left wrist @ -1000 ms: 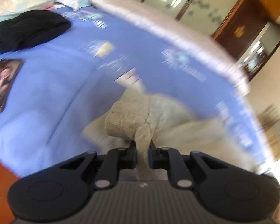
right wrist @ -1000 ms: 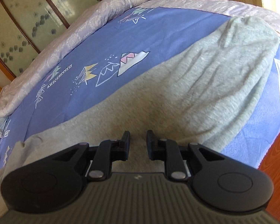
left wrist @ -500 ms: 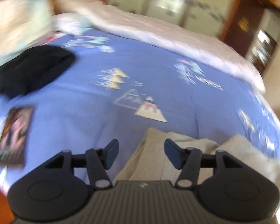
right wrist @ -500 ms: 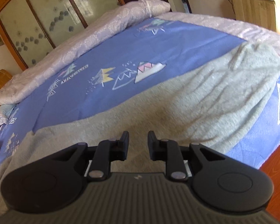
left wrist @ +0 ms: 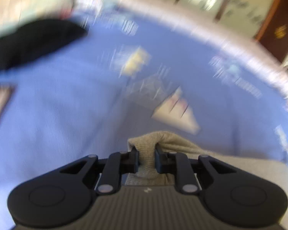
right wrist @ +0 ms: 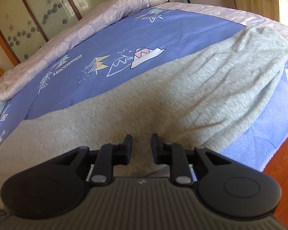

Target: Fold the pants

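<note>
Pants [right wrist: 182, 99], pale grey and wrinkled, lie spread across the near side of a blue printed bedspread [right wrist: 163, 30], reaching from its left edge to the right corner. The left gripper [left wrist: 146, 158] has just been closing and now pinches a bunched fold of the cloth between its pads, the view around it blurred. The right gripper [right wrist: 141, 146] sits low over the fabric, its jaws narrowly apart; whether they pinch any cloth cannot be told. Far left, a black garment [left wrist: 28, 42] rests on the bed.
</note>
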Tool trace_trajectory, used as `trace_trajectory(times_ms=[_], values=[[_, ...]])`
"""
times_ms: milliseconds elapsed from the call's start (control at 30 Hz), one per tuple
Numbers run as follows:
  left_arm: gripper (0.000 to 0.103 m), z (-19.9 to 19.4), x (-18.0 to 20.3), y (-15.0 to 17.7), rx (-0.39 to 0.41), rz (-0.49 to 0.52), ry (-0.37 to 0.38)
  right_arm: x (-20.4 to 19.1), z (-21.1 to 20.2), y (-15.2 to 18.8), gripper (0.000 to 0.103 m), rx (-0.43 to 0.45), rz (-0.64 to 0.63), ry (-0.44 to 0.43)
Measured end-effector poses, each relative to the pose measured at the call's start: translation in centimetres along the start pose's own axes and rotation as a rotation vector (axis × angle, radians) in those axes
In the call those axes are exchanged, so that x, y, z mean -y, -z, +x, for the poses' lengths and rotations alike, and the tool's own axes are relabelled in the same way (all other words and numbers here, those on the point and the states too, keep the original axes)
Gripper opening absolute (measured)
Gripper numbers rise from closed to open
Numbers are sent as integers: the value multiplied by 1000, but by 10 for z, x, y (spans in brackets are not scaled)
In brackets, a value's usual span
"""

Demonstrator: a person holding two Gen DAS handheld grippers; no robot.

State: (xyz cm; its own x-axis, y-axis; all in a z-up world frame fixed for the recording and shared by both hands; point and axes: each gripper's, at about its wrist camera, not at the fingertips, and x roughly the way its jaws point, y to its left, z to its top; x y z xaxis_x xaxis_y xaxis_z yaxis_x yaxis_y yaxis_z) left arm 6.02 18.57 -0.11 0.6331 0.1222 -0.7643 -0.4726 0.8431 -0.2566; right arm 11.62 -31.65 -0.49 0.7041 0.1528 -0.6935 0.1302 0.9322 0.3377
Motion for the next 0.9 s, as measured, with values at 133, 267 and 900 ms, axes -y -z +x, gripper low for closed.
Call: trace_trajectory(times_ms=[133,267,900], values=[[46,-12,18,9,85,130,-90,-7,3,-2,25,-14,-36,18],[50,-53,-7,-1,123,68,-18,-3,-7,-7,27,0,-12,-4],[33,-35,76,67,-120,363,54,76,-6,-86,27,258,62,16]])
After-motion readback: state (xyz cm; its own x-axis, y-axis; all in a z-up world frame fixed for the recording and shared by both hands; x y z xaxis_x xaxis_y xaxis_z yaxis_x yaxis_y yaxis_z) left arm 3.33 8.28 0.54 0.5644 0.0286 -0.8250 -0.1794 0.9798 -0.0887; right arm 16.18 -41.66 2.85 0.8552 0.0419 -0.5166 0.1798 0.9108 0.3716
